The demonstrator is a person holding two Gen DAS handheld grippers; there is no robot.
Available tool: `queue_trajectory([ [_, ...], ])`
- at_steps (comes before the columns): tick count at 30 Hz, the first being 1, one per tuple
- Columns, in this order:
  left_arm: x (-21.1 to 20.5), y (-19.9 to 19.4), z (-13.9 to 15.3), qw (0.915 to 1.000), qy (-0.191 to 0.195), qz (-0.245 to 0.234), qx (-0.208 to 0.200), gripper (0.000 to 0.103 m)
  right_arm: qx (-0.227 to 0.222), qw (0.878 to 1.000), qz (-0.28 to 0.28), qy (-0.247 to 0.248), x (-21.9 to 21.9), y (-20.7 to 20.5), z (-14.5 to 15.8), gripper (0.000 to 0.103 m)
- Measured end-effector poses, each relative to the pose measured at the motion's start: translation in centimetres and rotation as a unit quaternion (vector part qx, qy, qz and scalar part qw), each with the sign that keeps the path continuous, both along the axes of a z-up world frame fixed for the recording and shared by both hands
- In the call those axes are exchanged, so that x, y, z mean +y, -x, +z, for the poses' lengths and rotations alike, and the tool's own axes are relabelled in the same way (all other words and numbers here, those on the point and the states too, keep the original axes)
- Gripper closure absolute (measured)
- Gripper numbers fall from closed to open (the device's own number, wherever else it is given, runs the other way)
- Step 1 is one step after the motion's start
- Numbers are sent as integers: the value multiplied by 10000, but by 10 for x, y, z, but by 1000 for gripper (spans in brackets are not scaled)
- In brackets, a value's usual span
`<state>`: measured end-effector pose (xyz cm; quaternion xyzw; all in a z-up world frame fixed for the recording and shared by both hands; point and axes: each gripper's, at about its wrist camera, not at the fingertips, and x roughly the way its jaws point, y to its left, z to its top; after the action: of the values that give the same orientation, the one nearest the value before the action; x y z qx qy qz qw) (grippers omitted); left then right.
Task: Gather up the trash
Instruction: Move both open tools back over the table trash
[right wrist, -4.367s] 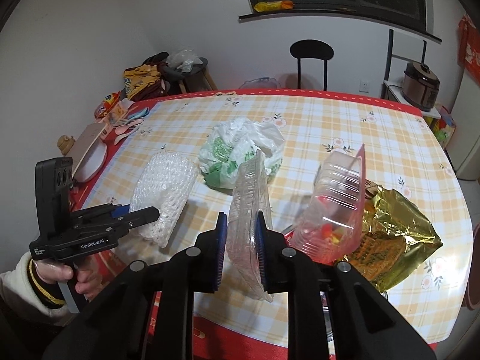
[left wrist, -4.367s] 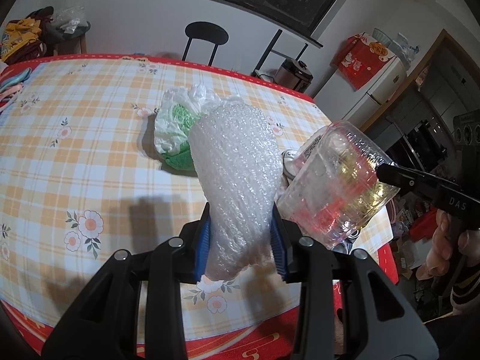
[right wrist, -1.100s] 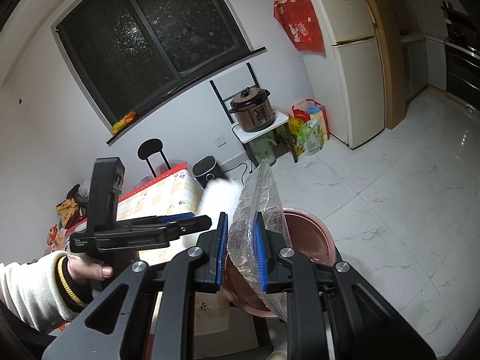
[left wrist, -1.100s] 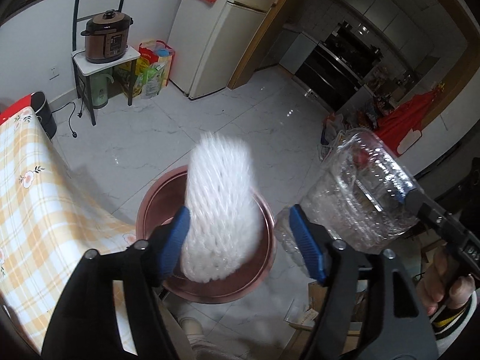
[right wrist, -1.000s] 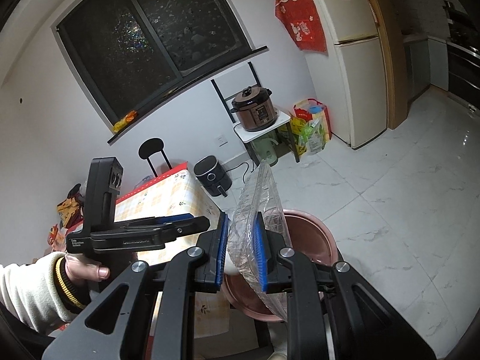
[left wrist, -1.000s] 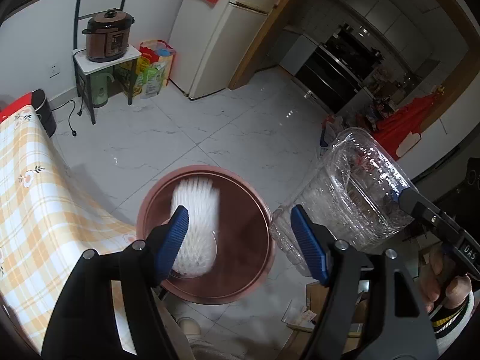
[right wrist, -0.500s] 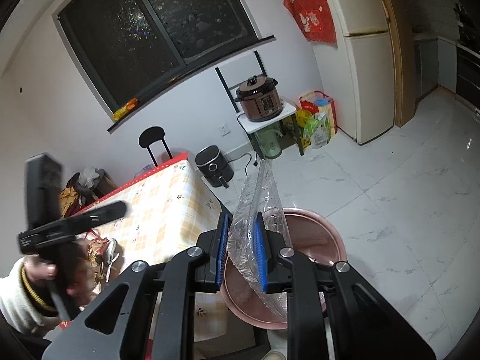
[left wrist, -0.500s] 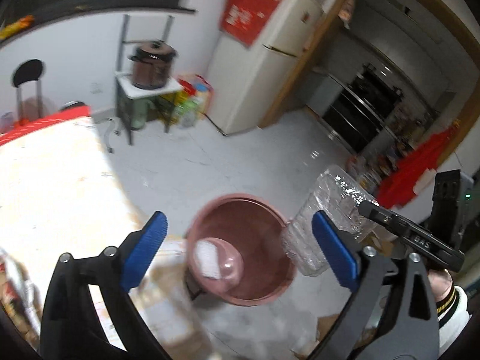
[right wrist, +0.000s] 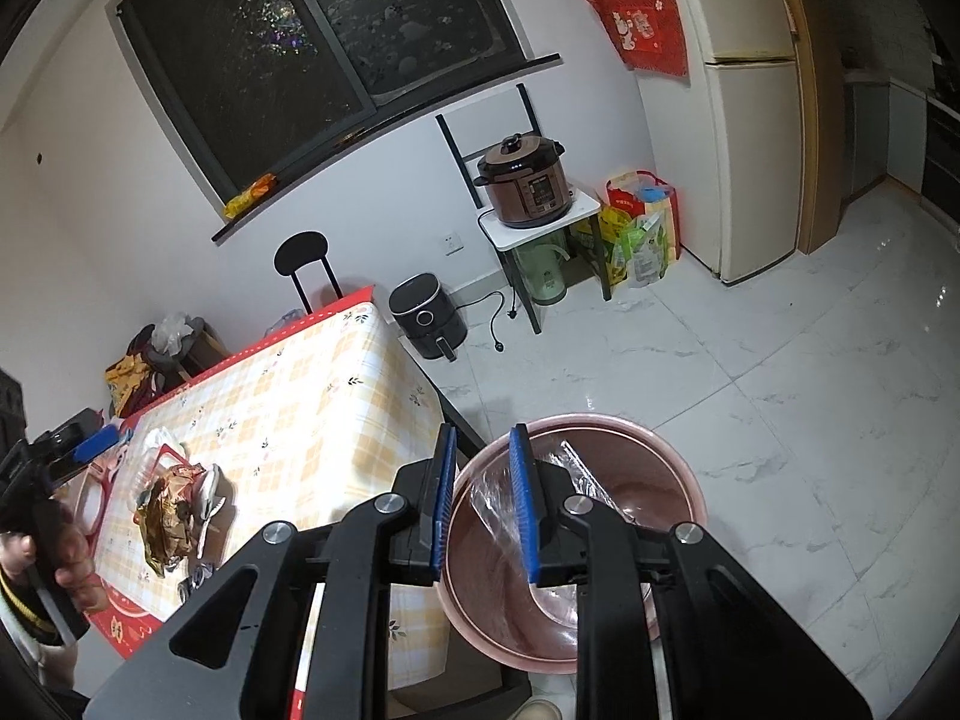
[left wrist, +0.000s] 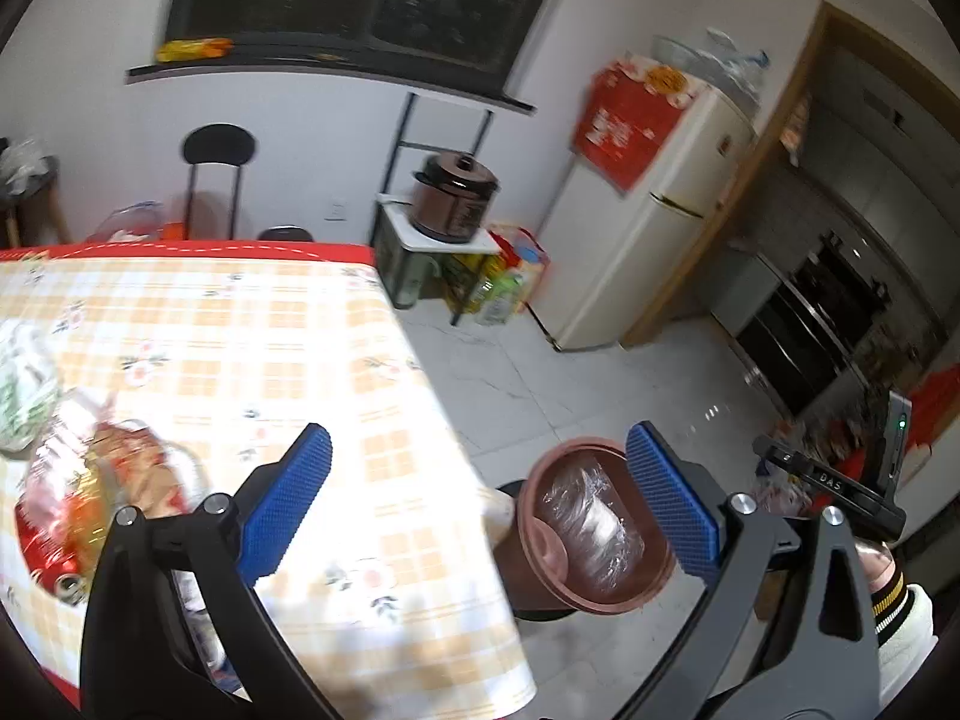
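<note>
A brown-pink round bin (left wrist: 594,528) stands on the floor beside the table's end; it also shows in the right wrist view (right wrist: 648,480). A clear plastic container (left wrist: 591,525) lies inside it, seen in the right wrist view (right wrist: 570,468) too. My left gripper (left wrist: 477,501) is open wide and empty, above the table edge. My right gripper (right wrist: 483,501) is open and empty, just above the bin's near rim. More trash lies on the checked table (left wrist: 252,336): a gold and red wrapper pile (left wrist: 90,492), also seen in the right wrist view (right wrist: 171,507), and a green-white bag (left wrist: 21,396).
A pressure cooker (right wrist: 525,180) sits on a white stand by the wall, an air fryer (right wrist: 426,315) on the floor, a fridge (right wrist: 750,102) to the right. A black chair (left wrist: 216,174) stands behind the table. White tiled floor (right wrist: 810,390) spreads around the bin.
The bubble wrap dropped from my left gripper into the bin, then the left gripper swung back toward the table. My right gripper opened and the clear container fell into the bin.
</note>
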<state>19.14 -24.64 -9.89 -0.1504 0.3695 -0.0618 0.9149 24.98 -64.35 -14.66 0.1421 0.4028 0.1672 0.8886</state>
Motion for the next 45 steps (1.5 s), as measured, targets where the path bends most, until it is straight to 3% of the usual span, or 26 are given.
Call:
queue_trajectory([
  [4,26,17,8,9995,-30,317,-92,6,-81,9999,66,47,7,0,8,78],
  [9,55,38,16,9975,-24,683,-174,6,-177,9996,163,118,17,3,18,53],
  [14,78,52,17,9952,-18,957,-217,6,-277,9993,169,206,28,7,28,15],
  [17,91,64,20,9935,-44,1111,-256,6,-252,9992,194,228,37,9,32,5],
  [35,184,148,17,9741,-221,2240,-192,6,-249,9940,936,514,137,23,35,5],
  [45,236,178,8,9688,-212,2469,-70,6,-191,9900,1299,526,206,33,33,5],
])
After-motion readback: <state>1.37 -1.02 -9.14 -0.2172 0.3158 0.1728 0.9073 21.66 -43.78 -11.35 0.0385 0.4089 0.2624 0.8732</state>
